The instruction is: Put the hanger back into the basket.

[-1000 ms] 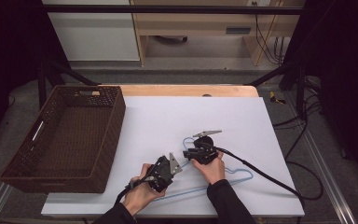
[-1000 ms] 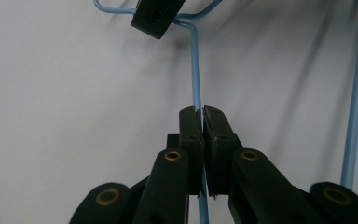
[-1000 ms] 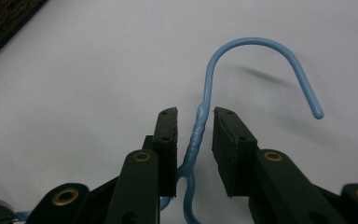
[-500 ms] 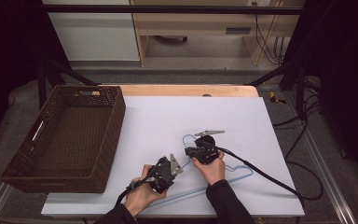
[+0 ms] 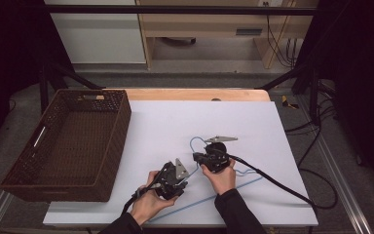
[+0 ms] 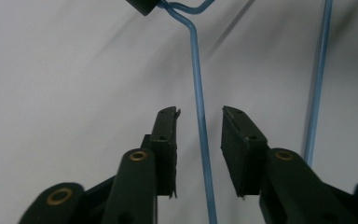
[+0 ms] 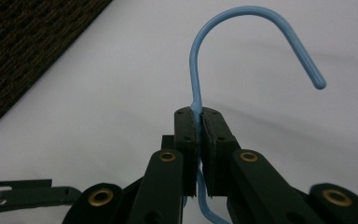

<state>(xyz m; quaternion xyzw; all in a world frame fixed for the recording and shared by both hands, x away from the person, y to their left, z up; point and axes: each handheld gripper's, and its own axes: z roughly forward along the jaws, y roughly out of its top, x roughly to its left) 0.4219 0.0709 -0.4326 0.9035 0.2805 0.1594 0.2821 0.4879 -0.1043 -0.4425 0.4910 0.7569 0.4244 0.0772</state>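
A blue wire hanger (image 5: 209,197) lies flat on the white table (image 5: 175,117). My right gripper (image 5: 199,157) is shut on the hanger's neck just below the hook (image 7: 195,74); its pads (image 7: 186,128) press the wire from both sides, having just closed the last bit. My left gripper (image 5: 175,178) sits to its left over the hanger's sloping arm (image 6: 198,93). Its jaws have just been opening. In the left gripper view the left gripper (image 6: 199,114) has the wire running between the pads (image 6: 167,126) with a gap on each side.
A dark brown wicker basket (image 5: 121,122) stands at the table's left, and its weave fills the upper left corner (image 7: 28,46) of the right gripper view. A black cable (image 5: 282,187) trails right from the right gripper. The table's far half is bare white.
In the high view both hands stay where they were on the hanger. No shift of the hanger shows.
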